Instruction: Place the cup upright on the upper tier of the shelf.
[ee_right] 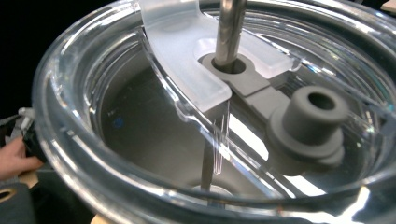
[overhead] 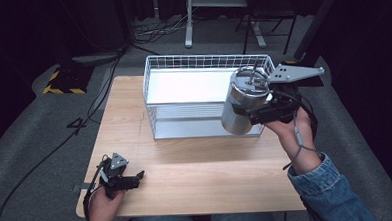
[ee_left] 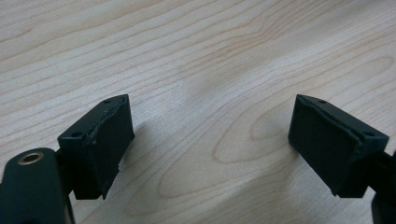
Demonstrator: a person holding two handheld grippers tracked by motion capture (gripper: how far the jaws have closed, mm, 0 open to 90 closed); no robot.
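At the left we rest our left tongs (overhead: pixel 128 181) released on the wooden surface (overhead: pixel 197 175), parked clear of the work. At the right, our right tongs (overhead: pixel 256 111) grasp the steel tumbler (overhead: pixel 244 104) by its side, held above the wire basket (overhead: pixel 182 66)'s front right corner, probably for lowering in. Its long axis stands near upright, leaning slightly, with the clear lid (ee_right: pixel 196 112) and straw (ee_right: pixel 230 32) pointing up.

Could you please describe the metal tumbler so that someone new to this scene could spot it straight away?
Find the white wire basket at the back of the wooden table. At its front right corner, the right tongs hold a steel tumbler in the air. It is the one shiny cylinder there, topped by a clear lid with a metal straw through it.
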